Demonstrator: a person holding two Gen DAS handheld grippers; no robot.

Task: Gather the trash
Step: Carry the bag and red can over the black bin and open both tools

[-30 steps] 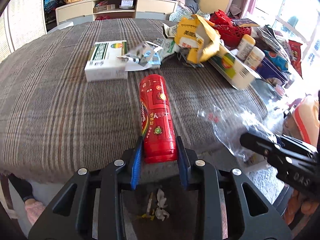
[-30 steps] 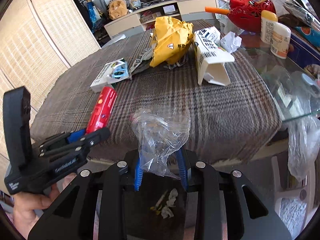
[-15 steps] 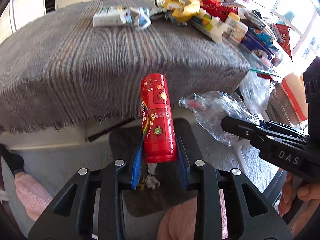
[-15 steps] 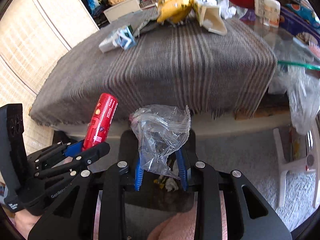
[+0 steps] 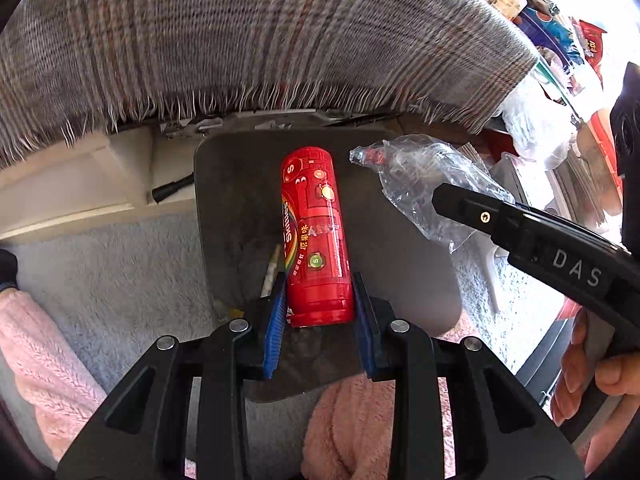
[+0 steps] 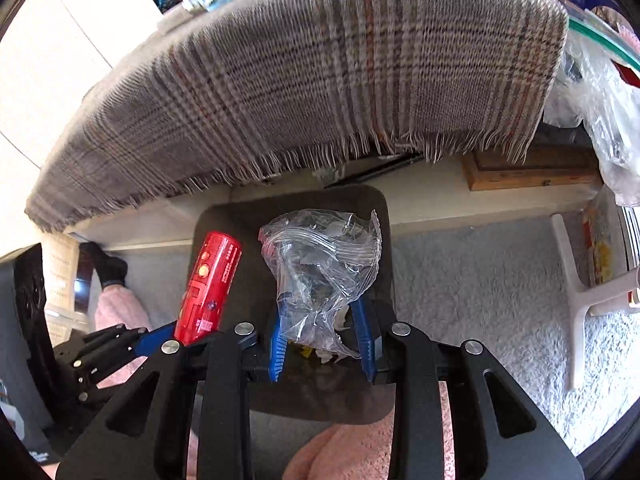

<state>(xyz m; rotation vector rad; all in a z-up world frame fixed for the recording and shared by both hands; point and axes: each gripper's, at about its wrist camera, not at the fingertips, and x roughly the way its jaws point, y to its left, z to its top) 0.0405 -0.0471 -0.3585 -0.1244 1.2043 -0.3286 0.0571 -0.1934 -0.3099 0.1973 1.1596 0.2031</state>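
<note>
My left gripper (image 5: 318, 300) is shut on a red Skittles tube (image 5: 314, 236) and holds it over a dark bin (image 5: 224, 184) on the floor. My right gripper (image 6: 322, 332) is shut on a crumpled clear plastic bag (image 6: 320, 256) over the same bin (image 6: 224, 232). In the left wrist view the bag (image 5: 416, 184) hangs to the right of the tube. In the right wrist view the tube (image 6: 210, 284) is to the left of the bag. Small scraps lie in the bin bottom.
The table edge with its fringed plaid cloth (image 5: 260, 48) overhangs just beyond the bin. Grey carpet (image 6: 480, 280) surrounds the bin. Pink-trousered legs (image 5: 44, 348) are at the left and below. A white stool leg (image 6: 576, 292) and plastic bags (image 6: 604, 92) are at the right.
Both grippers have dropped and tilted down from the table's edge. The tube and the bag are now low over the bin, with the cloth fringe above them.
</note>
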